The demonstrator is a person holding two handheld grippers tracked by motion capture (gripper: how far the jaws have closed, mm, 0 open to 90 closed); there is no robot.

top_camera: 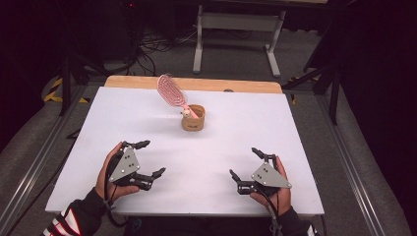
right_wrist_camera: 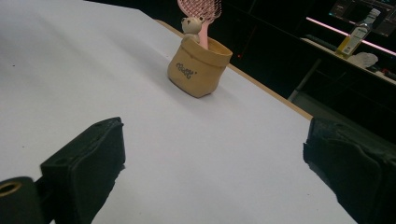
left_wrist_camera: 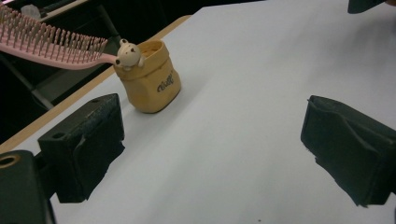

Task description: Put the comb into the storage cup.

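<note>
White and bare over most of its face, the tabletop (top_camera: 147,123) has a strip of wood along its far edge, with grey floor and dark stands beyond it. Near the middle of the far edge, a little inside it, stands a small tan pot (top_camera: 193,118) shaped like a soft sack, with dark lettering on its side. A pink hairbrush (top_camera: 173,91) sits in the pot handle-down, its oval bristled head leaning out over the rim toward the far left corner. A tiny pale bear figure (left_wrist_camera: 129,54) perches on the rim where the handle leaves the pot.

Along the near edge, the left gripper (top_camera: 148,158) is held in a hand toward the near left corner, its jaws spread wide with nothing between them. The right gripper (top_camera: 246,162) is held toward the near right corner, likewise gaping and holding nothing. Both are well apart from the pot, and in each gripper view the pot shows ahead, beyond the two black pads.
</note>
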